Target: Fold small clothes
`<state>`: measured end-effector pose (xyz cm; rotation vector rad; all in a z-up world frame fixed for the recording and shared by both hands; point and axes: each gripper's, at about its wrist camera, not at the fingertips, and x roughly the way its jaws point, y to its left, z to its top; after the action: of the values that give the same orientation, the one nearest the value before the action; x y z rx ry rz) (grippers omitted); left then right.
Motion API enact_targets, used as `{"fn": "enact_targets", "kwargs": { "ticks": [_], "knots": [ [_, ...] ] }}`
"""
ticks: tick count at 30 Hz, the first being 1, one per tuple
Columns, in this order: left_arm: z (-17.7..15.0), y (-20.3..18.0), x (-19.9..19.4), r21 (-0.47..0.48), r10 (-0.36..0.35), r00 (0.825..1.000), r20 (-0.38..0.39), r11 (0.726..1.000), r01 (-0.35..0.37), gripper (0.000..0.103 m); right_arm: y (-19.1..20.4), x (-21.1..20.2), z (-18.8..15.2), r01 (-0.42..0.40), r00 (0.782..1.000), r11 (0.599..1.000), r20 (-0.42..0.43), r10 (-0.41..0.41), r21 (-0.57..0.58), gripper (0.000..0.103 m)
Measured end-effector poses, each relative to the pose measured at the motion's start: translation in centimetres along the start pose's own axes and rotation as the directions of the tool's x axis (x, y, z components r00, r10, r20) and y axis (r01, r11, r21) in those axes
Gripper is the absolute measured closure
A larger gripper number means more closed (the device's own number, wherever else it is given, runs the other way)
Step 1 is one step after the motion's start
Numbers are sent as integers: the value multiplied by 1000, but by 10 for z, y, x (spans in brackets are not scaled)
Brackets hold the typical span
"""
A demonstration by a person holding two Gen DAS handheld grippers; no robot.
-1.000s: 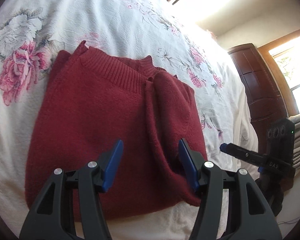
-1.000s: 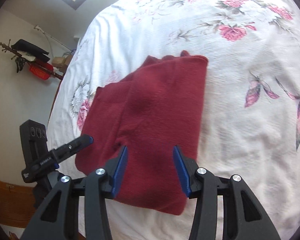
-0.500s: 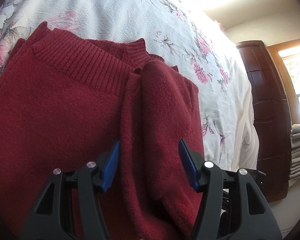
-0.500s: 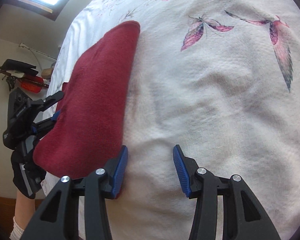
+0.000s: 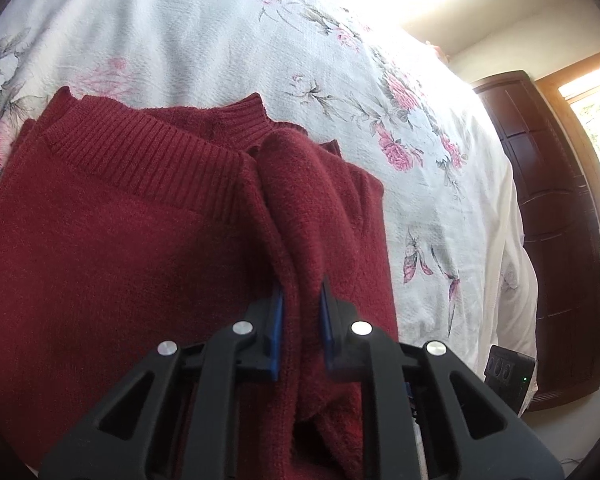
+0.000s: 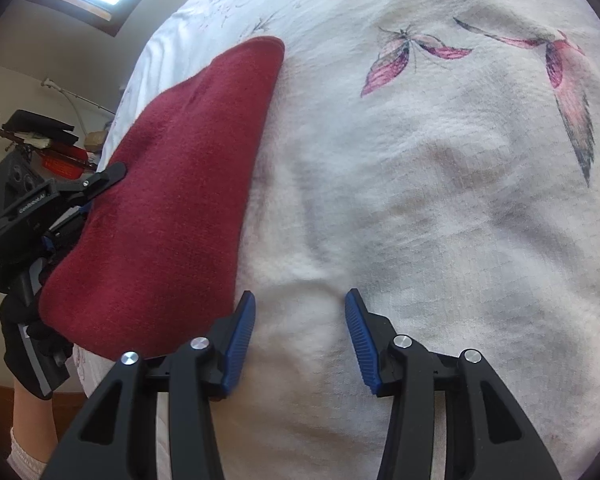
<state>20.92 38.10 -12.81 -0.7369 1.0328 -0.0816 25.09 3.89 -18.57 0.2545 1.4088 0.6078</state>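
1. Left hand-held gripper (image 5: 302,316), bottom centre of frame, is clamped on a raised fold of red sweater (image 5: 120,248) lying on floral bed (image 5: 228,40).
2. Right hand-held gripper (image 6: 300,336) is apart, w/ sweater at its lower left.

left wrist view: set close and low over the red sweater (image 5: 120,260), facing along the left gripper (image 5: 300,332) up the floral bedspread (image 5: 228,40) toward a dark wooden wardrobe (image 5: 556,216). right wrist view: just above the bedspread, facing along the right gripper (image 6: 300,344), sweater at left. shared: sweater, bedspread, left gripper.
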Motion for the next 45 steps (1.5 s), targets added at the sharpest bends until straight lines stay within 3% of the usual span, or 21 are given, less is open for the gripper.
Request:
{"fn": "enact_targets", "kwargs": {
  "ticks": [5, 11, 18, 22, 27, 31, 35, 39, 41, 43, 45],
  "knots": [
    [-3, -2, -32, 20, -53, 997, 50, 998, 52, 90, 3, -3, -2, 17, 1000, 1000, -1, -17, -8, 54],
    [6, 7, -86, 65, -60, 991, 117, 996, 53, 90, 19, -1, -6, 25, 1000, 999, -4, -25, -33, 54],
    [22, 71, -142, 19, -4, 985, 171, 1000, 1, 90, 52, 7, -7, 19, 1000, 995, -10, -20, -98, 54],
    [20, 116, -148, -30, 33, 989, 147, 999, -29, 90, 70, 16, -11, 10, 1000, 991, -26, -14, -137, 54],
    [7, 162, -122, -85, 96, 991, 92, 993, -88, 90, 93, 24, -18, 7, 999, 982, -41, -15, -187, 54],
    [-1, 183, -107, -132, 60, 995, 79, 990, -49, 89, 99, 23, -21, 8, 998, 978, -52, -19, -206, 54],
    [-4, 189, -119, -179, 14, 996, 87, 984, 2, 83, 108, 21, -25, -12, 998, 979, -58, 0, -205, 54],
    [-19, 177, -152, -125, 17, 995, 101, 992, -4, 76, 121, 20, -25, -90, 994, 980, -70, 79, -179, 49],
    [-32, 166, -166, -92, 6, 995, 99, 996, 3, 72, 128, 23, -24, -124, 991, 978, -79, 112, -171, 40],
    [-46, 158, -170, -68, 13, 997, 71, 998, -8, 65, 135, 28, -25, -146, 987, 975, -94, 131, -168, 34],
    [-58, 153, -163, -56, 9, 1000, 28, 998, -7, 65, 140, 37, -26, -142, 986, 976, -110, 125, -165, 34]
  ]
}}
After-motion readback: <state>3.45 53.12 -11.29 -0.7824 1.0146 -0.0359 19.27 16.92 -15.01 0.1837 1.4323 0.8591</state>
